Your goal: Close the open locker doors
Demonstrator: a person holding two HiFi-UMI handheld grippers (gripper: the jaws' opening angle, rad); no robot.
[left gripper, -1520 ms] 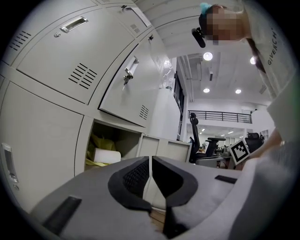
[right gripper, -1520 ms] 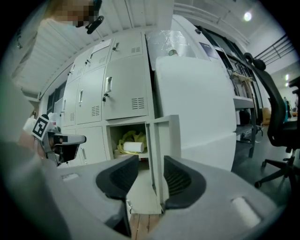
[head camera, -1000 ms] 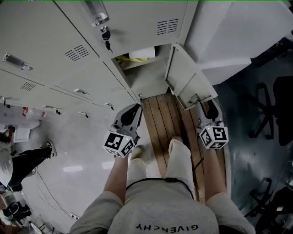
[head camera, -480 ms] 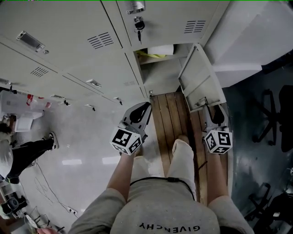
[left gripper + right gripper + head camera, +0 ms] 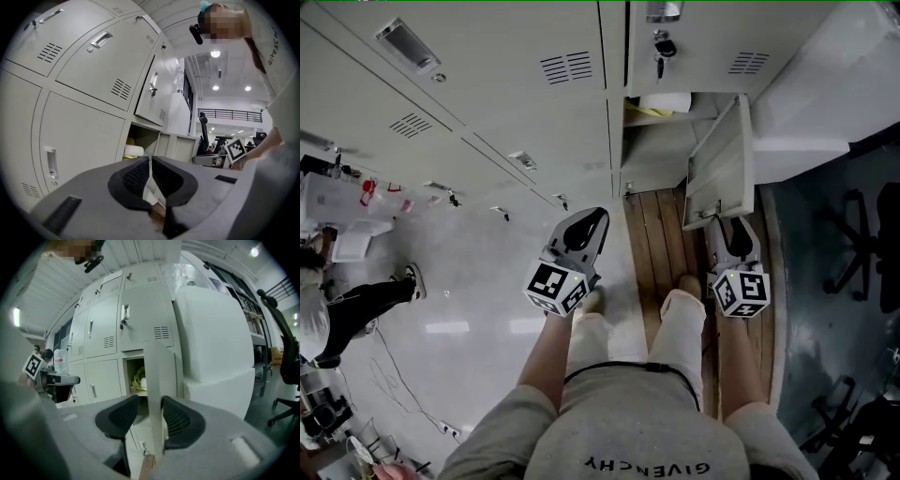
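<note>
The open locker (image 5: 661, 141) sits in the bottom row, with a white roll and something yellow (image 5: 661, 105) on its shelf. Its grey door (image 5: 722, 164) stands out toward me. My right gripper (image 5: 724, 225) is at the door's free edge. In the right gripper view the door (image 5: 157, 376) stands edge-on between the jaws of the right gripper (image 5: 150, 401). The jaws have just been closing; the right pad lies against the door and a gap shows on the left. My left gripper (image 5: 596, 219) hangs left of the opening, shut and empty, as the left gripper (image 5: 151, 161) view shows.
Closed lockers (image 5: 487, 112) fill the wall to the left; keys (image 5: 661, 47) hang in the door above. A big white block (image 5: 825, 84) stands right of the open locker. Wooden planks (image 5: 661, 234) lie underfoot. Office chairs (image 5: 862, 244) at right, a person's leg (image 5: 356, 314) far left.
Both grippers have moved toward the lockers. The right gripper has come up to the door's free edge, which now stands between its jaws. The door looks more edge-on.
</note>
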